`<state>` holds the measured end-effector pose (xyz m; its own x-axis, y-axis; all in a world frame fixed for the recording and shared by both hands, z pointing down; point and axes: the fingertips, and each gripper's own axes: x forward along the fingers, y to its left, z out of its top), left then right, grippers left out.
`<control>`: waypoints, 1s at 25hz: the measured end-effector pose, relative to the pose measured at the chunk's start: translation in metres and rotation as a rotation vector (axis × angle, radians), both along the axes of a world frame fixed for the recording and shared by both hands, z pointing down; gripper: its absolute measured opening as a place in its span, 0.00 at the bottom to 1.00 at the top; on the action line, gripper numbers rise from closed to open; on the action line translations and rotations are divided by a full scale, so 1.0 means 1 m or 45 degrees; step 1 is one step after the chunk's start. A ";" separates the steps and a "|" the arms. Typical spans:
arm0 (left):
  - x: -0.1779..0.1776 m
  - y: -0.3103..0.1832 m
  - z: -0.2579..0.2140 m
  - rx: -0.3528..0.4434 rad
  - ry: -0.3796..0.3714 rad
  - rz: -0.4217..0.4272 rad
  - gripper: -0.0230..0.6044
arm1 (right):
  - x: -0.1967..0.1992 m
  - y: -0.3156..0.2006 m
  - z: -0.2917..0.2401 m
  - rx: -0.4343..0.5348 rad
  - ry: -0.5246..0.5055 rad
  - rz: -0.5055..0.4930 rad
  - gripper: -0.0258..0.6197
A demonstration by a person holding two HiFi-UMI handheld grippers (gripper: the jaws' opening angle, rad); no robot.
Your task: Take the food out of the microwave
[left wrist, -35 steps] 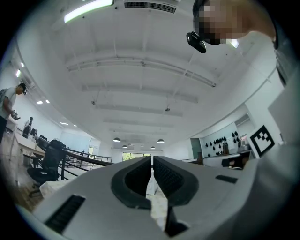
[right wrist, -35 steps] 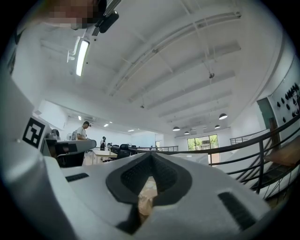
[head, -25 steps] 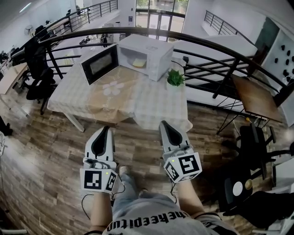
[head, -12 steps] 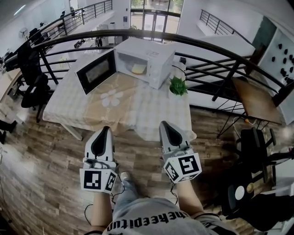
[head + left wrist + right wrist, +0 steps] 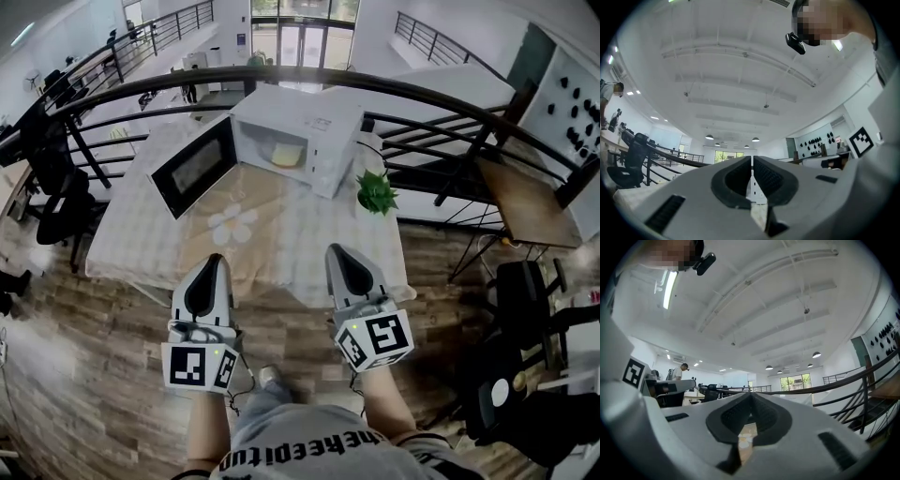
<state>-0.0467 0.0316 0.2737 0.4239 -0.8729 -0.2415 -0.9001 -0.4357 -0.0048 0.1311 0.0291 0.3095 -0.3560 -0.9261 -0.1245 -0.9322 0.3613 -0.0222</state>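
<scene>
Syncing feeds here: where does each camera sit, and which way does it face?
Head view: on the head, steeply down at table, open microwave; shows left hand-held gripper, right hand-held gripper, forearms.
Left gripper view: on that hand-held gripper, along its shut jaws, slightly upward; person's head above.
Right gripper view: likewise.
Shared: gripper views both show ceiling, railing.

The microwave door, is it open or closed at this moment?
Open. The door is swung out to the left of the microwave, and a pale yellow food item is visible lying inside.
</scene>
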 end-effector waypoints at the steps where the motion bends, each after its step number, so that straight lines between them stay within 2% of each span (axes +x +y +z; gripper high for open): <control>1: -0.004 -0.008 0.000 0.000 0.002 0.005 0.06 | -0.003 -0.007 0.000 -0.001 0.002 0.006 0.05; 15: -0.047 -0.091 0.010 -0.006 0.010 0.072 0.06 | -0.043 -0.082 0.007 -0.004 0.003 0.084 0.05; 25: -0.052 -0.128 0.027 -0.056 0.015 0.106 0.06 | -0.048 -0.117 0.022 -0.057 0.011 0.108 0.05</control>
